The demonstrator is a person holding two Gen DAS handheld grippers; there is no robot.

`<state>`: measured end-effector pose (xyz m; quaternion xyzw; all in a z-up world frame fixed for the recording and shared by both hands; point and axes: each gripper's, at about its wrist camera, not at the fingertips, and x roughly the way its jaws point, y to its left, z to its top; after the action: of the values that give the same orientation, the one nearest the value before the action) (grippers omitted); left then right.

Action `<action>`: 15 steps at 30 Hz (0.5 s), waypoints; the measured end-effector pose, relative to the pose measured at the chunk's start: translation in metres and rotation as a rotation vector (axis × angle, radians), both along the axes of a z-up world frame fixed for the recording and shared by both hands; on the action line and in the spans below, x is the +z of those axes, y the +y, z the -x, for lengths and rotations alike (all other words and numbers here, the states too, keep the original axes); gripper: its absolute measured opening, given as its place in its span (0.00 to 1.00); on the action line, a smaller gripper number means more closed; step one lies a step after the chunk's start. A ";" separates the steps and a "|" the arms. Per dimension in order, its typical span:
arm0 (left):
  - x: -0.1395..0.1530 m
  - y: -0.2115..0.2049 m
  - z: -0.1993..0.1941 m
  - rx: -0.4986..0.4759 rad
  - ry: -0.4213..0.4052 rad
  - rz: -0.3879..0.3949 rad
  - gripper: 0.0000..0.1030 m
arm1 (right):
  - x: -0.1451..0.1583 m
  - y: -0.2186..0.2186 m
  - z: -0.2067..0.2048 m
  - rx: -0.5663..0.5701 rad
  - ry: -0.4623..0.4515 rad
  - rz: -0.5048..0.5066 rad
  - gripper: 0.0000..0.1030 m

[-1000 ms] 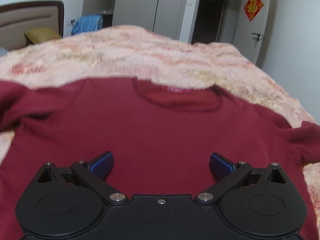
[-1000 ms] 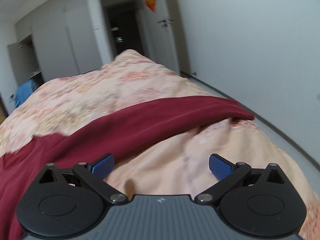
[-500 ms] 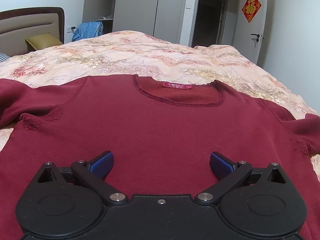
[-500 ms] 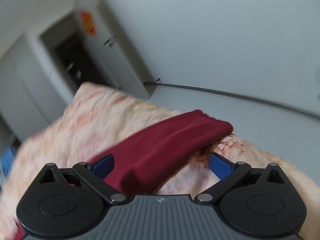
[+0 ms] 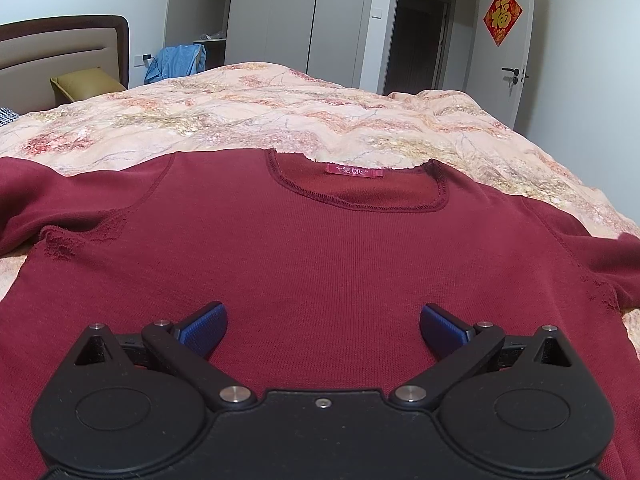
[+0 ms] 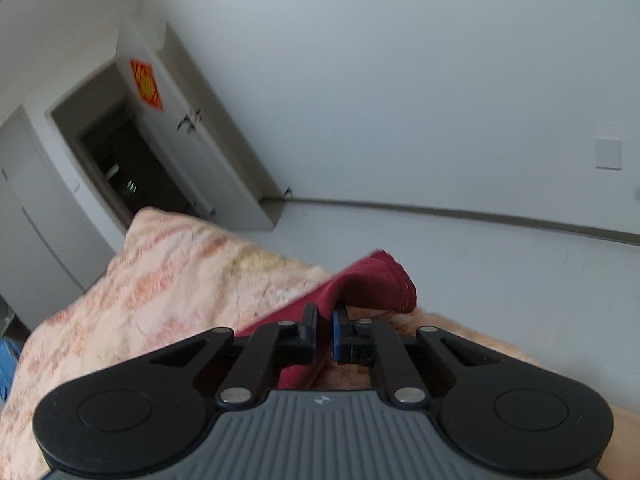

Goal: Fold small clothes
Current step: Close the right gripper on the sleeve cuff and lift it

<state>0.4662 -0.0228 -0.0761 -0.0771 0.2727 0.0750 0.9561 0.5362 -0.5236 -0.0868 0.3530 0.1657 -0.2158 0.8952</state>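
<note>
Blue-padded right gripper (image 6: pixel 324 330): jaws have just been closing and now stand nearly together, pinching the dark red sleeve (image 6: pixel 372 284) near its cuff, which bunches up at twelve o'clock just beyond the pads. The hold looks meant to lift this sleeve and carry it across the body as a first fold.

Left gripper (image 5: pixel 323 330): jaws spread wide, empty, poised over the lower front of the burgundy knit top (image 5: pixel 320 264). No cloth is between its fingers (image 5: pixel 202 326); probably waiting to pin or take the hem.

Burgundy knit top: laid flat, front up, neckline (image 5: pixel 356 196) at twelve o'clock of the left view with a pink label (image 5: pixel 353 171) inside the collar. One sleeve runs off toward nine o'clock, the other toward three. Spread so, it is ready for folding; none is done yet.

Floral quilt (image 5: pixel 280 116): peach and gold, serving as the work surface beneath the top.

Periphery: olive cushion (image 5: pixel 86 84) and headboard (image 5: pixel 60 48) at ten o'clock, blue garment (image 5: pixel 176 62) at eleven, door with red ornament (image 5: pixel 503 15) at one.
</note>
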 end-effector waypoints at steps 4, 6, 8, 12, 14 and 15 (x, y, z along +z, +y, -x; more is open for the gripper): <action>0.000 0.000 0.000 0.000 0.000 0.000 1.00 | -0.003 -0.006 0.040 -0.035 0.015 -0.049 0.08; 0.000 0.000 0.000 0.000 0.000 0.000 1.00 | -0.013 -0.011 0.048 -0.033 0.051 -0.080 0.08; 0.000 0.000 0.000 0.000 0.000 -0.001 1.00 | -0.023 -0.013 0.050 -0.029 0.074 -0.091 0.08; 0.000 0.000 0.000 0.000 0.000 0.000 1.00 | -0.020 -0.006 0.049 -0.029 0.057 -0.043 0.08; 0.000 0.000 0.000 0.000 0.000 0.001 1.00 | -0.008 0.004 0.046 -0.017 0.042 0.043 0.08; 0.000 0.001 0.001 0.000 -0.001 0.004 1.00 | 0.001 0.010 0.045 -0.008 0.034 0.089 0.08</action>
<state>0.4656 -0.0223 -0.0761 -0.0788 0.2724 0.0745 0.9560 0.4911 -0.5140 -0.0863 0.3099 0.1699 -0.2327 0.9061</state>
